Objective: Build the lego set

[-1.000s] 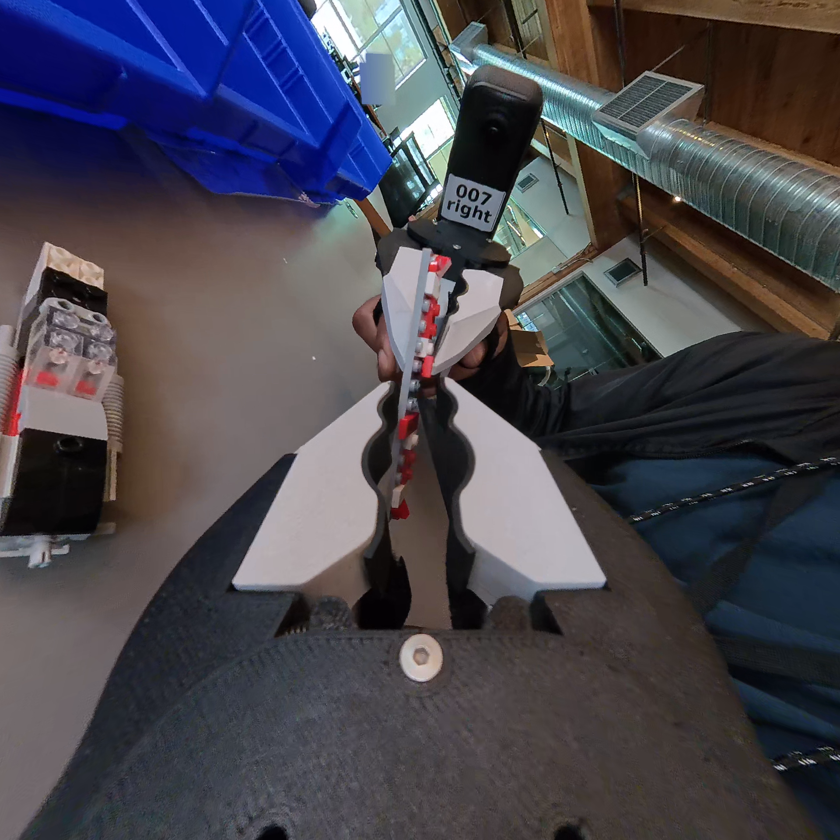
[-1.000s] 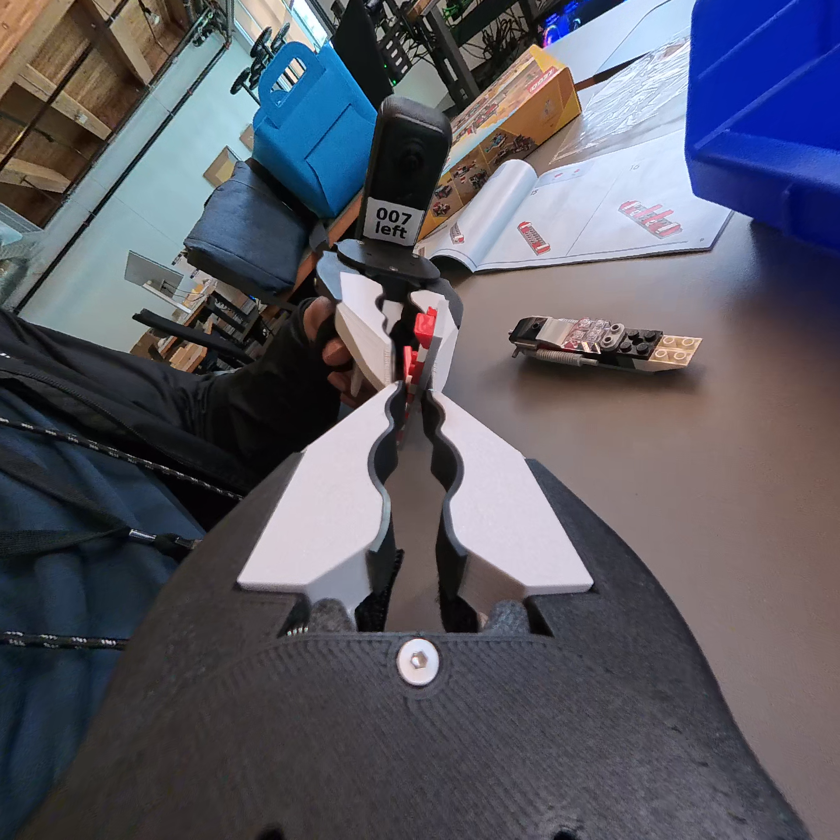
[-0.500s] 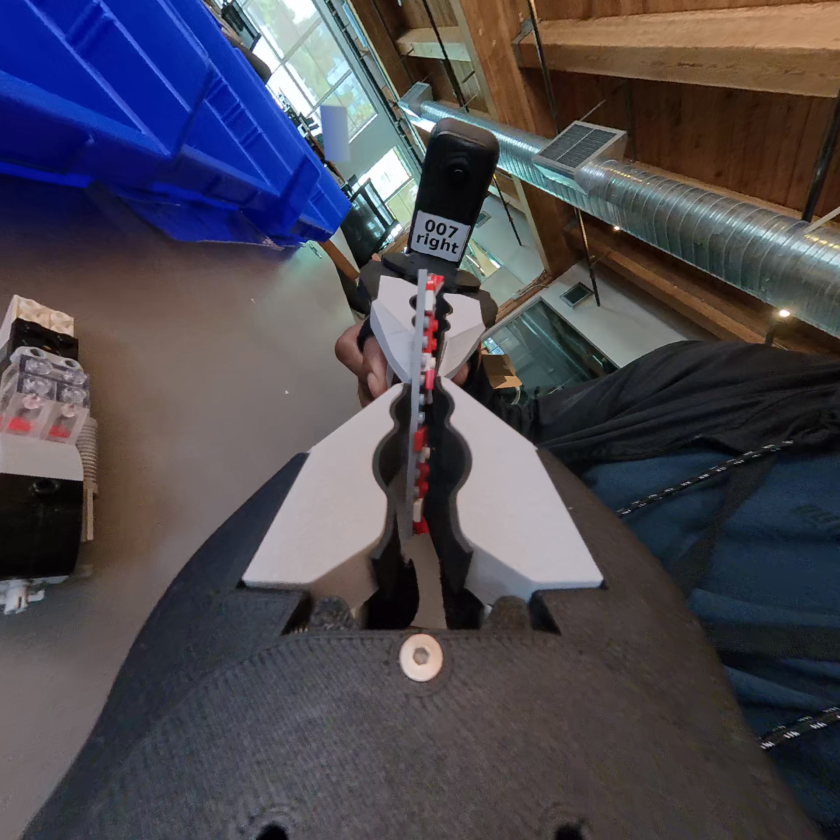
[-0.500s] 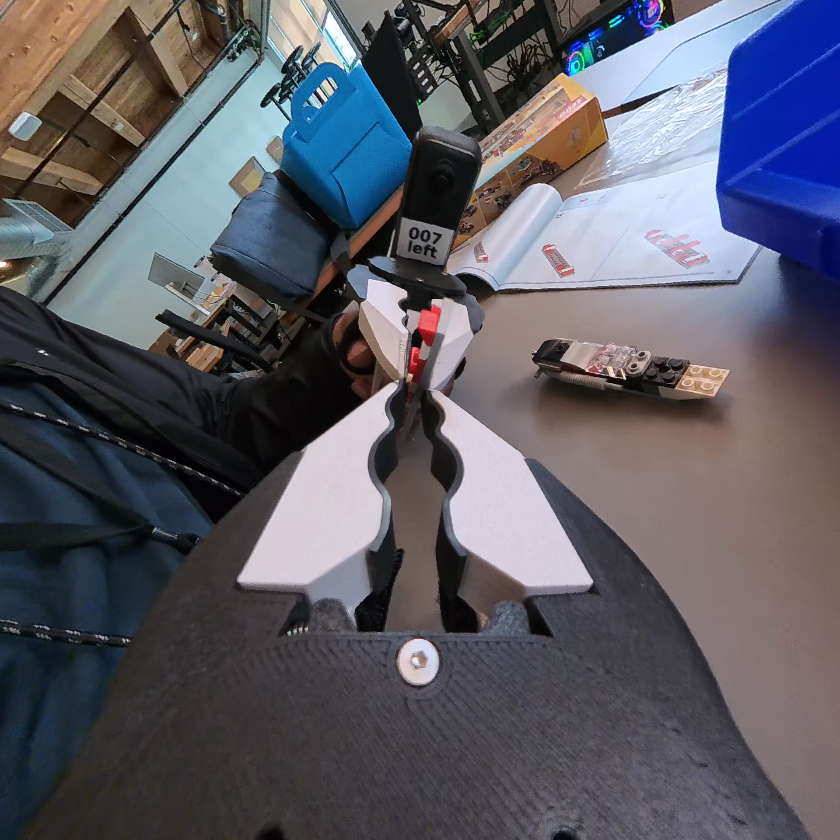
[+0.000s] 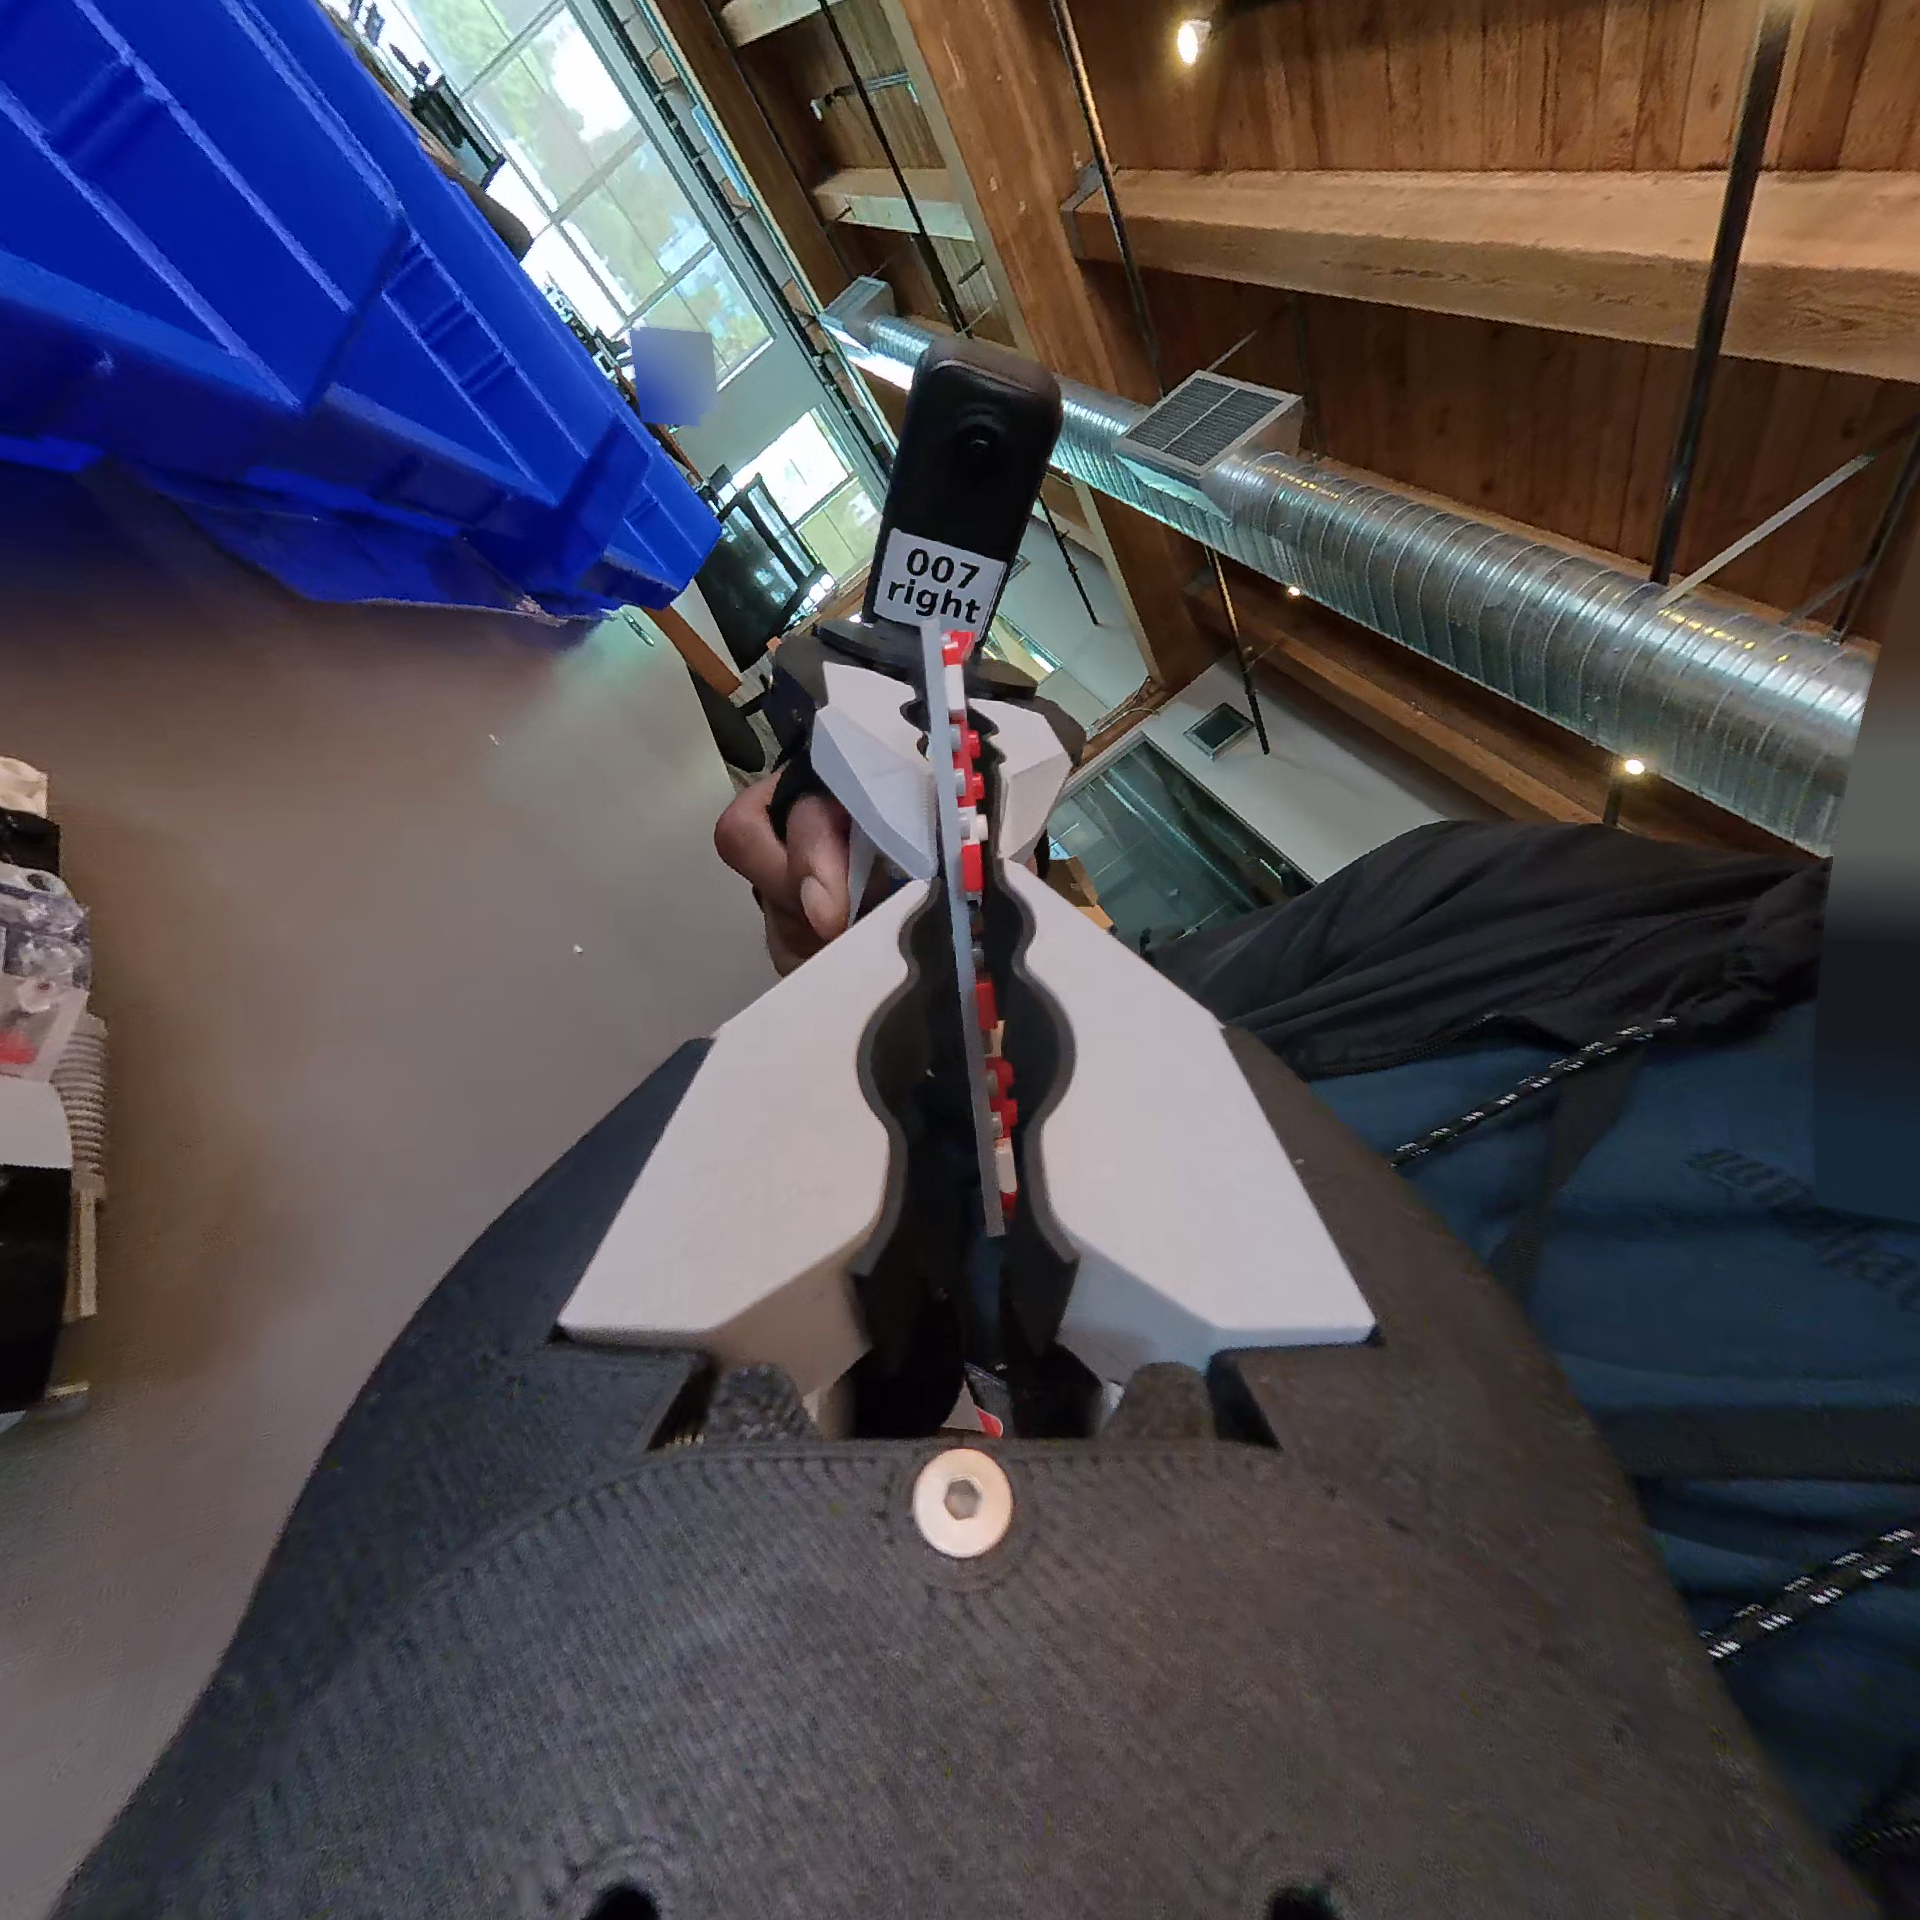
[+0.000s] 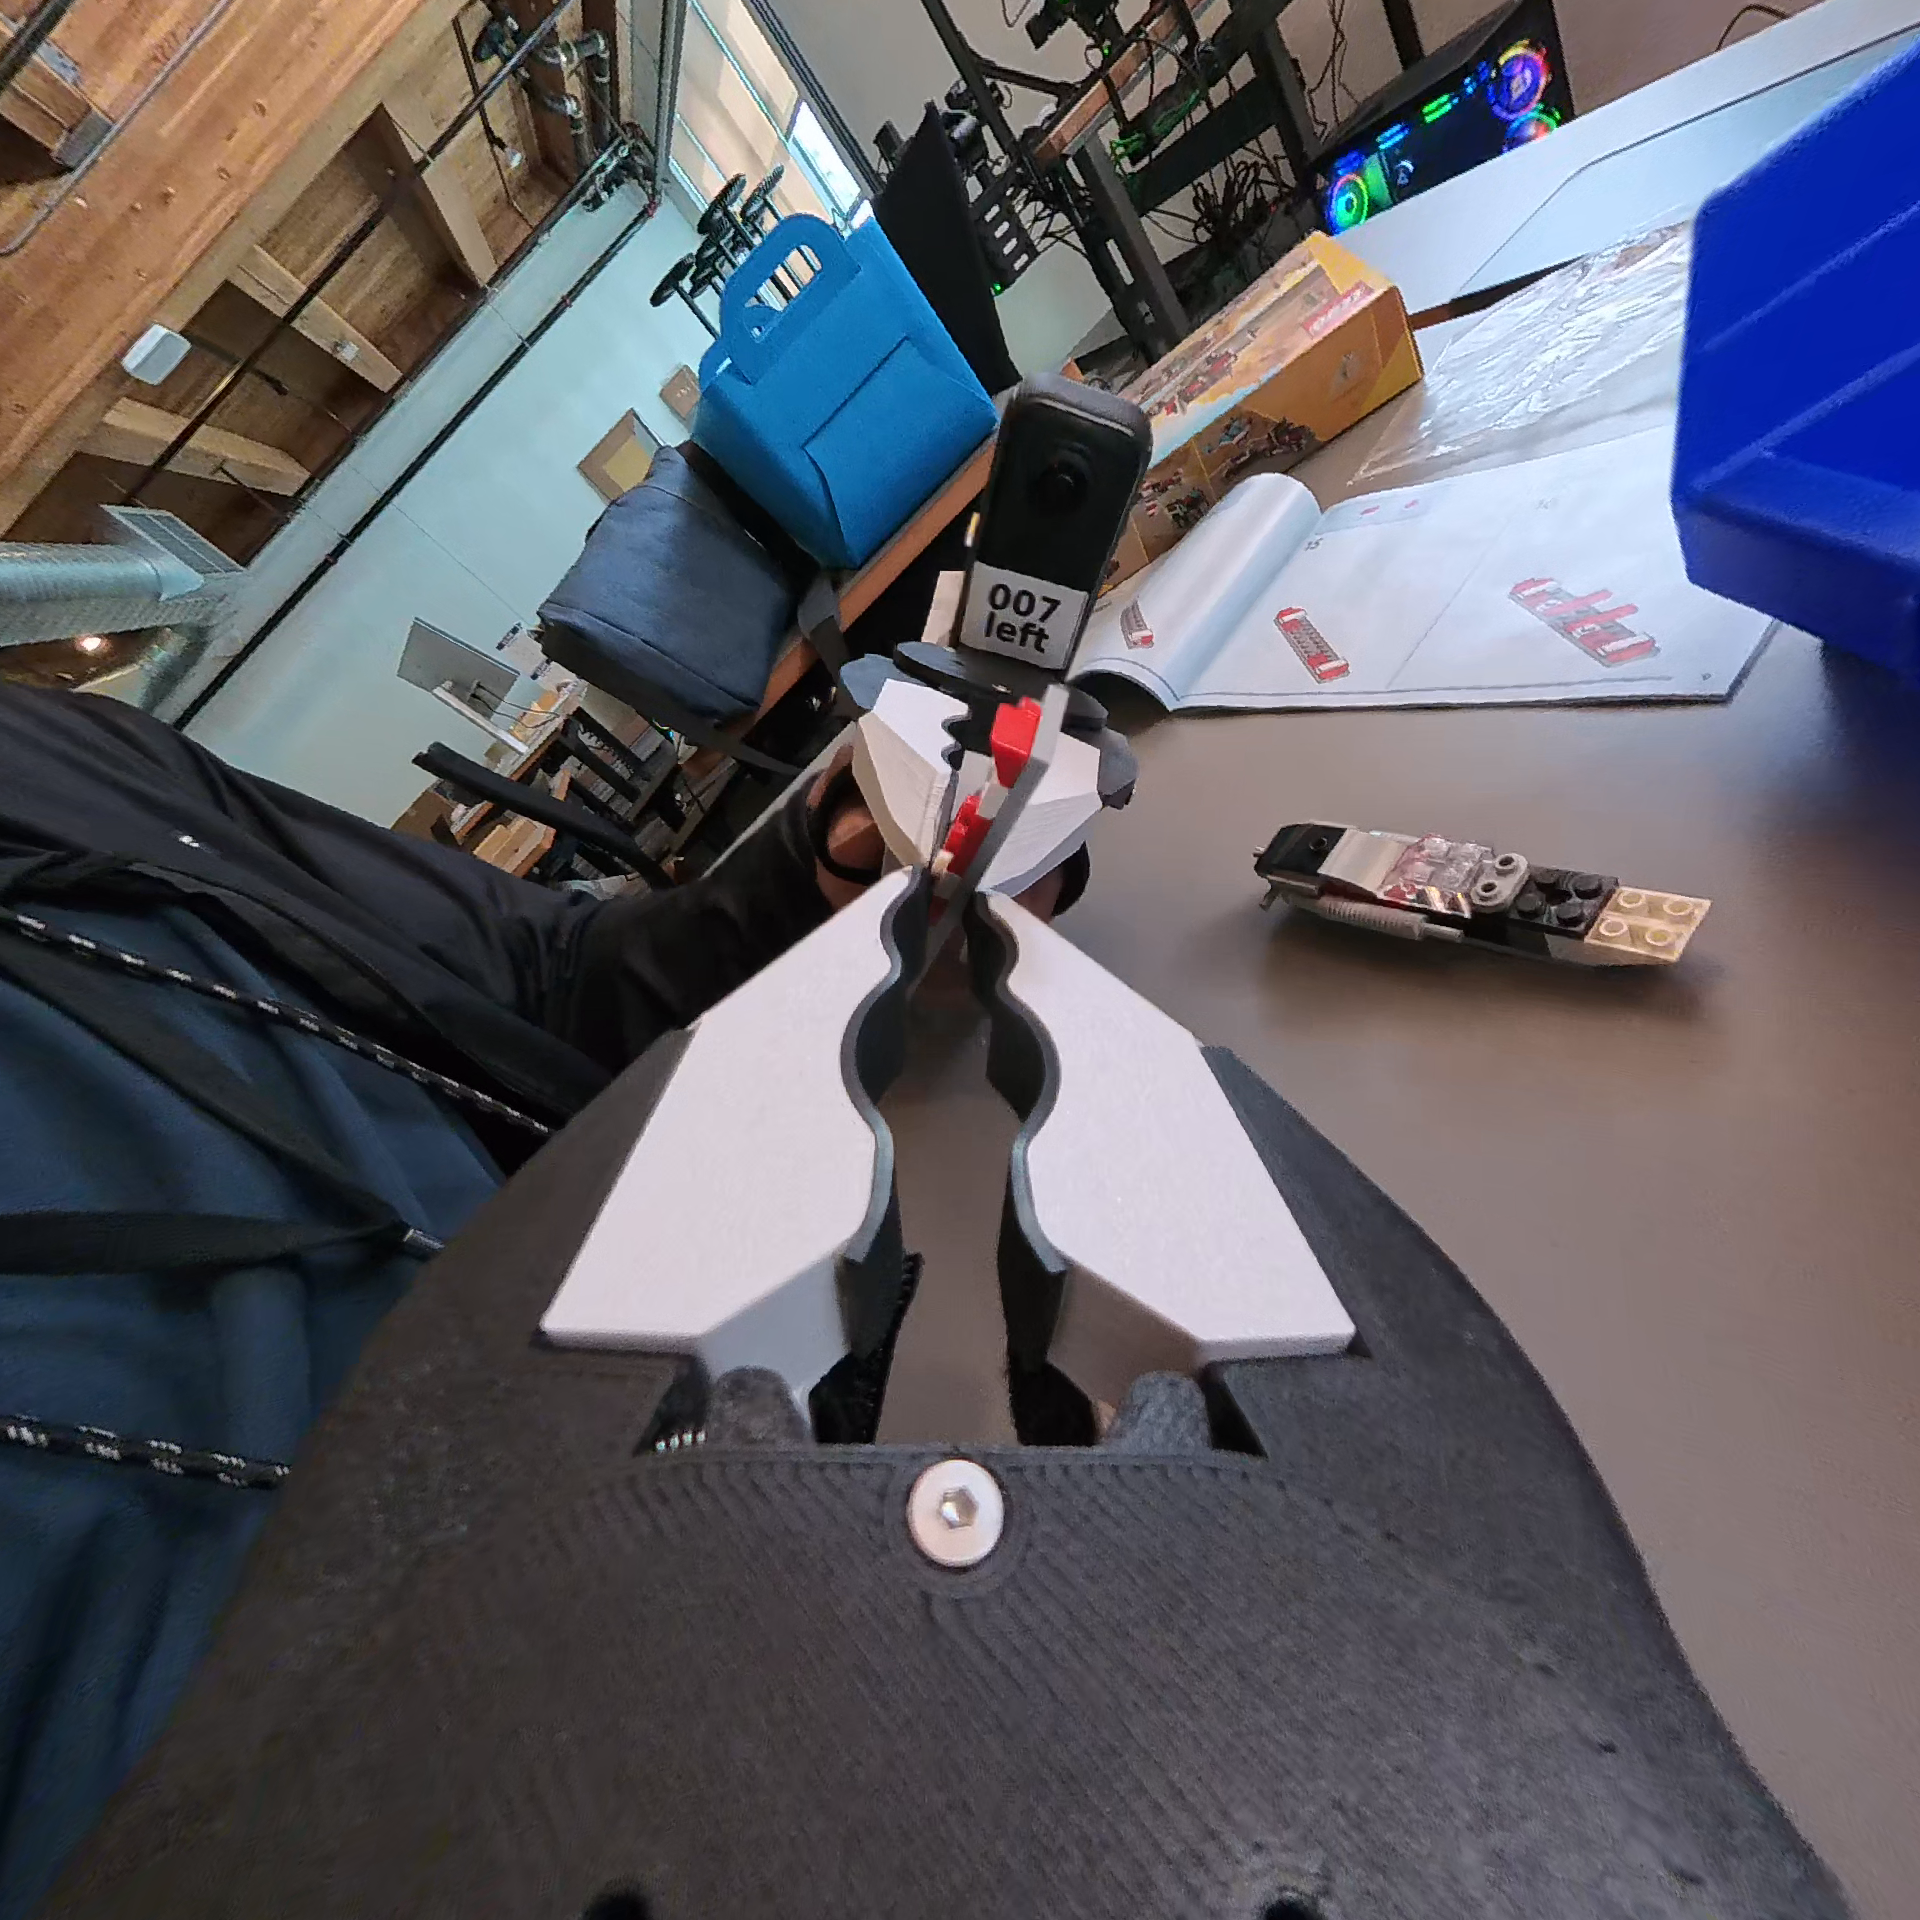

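I've got the grey-and-red lego strip (image 5: 971, 997) pinched between my left gripper (image 5: 961, 914) and right gripper (image 6: 940, 914), both clamped on it; its studded face is mostly hidden.

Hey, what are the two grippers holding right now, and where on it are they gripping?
Both hold one long grey lego strip with red and white pieces, lifted above the table. The left gripper clamps one end along its length; the right gripper pinches the opposite end at its tips.
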Demonstrator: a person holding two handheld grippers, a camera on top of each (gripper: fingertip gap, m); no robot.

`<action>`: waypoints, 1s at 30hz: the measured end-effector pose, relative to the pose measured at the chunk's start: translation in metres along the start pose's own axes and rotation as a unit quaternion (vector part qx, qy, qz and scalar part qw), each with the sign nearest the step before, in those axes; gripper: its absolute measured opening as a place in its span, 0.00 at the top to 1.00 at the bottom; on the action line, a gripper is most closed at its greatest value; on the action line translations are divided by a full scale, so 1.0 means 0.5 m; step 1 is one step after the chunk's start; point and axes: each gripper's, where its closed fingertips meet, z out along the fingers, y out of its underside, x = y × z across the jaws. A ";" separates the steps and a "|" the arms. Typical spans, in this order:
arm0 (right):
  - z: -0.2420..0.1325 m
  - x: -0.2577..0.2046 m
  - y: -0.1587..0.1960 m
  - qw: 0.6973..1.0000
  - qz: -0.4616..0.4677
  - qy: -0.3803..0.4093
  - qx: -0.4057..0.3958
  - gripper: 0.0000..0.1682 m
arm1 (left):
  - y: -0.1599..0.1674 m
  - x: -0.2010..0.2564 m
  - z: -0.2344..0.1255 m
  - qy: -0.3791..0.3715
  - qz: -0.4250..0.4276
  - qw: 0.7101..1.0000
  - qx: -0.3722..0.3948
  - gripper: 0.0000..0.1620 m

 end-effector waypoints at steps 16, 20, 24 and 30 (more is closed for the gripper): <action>0.008 -0.020 -0.011 0.999 -0.038 -0.008 0.020 0.96 | -0.004 0.020 -0.003 0.002 0.052 0.999 -0.007 0.96; 0.008 -0.014 -0.006 0.997 -0.080 0.019 0.004 0.97 | -0.003 0.015 -0.003 -0.018 0.078 0.997 -0.015 0.95; 0.007 -0.021 -0.002 0.992 -0.119 0.028 -0.019 0.97 | 0.003 0.016 -0.003 -0.026 0.101 0.994 -0.027 0.91; 0.004 -0.027 0.005 0.985 -0.159 0.040 -0.052 0.96 | 0.008 0.022 0.001 -0.028 0.132 0.990 -0.034 0.91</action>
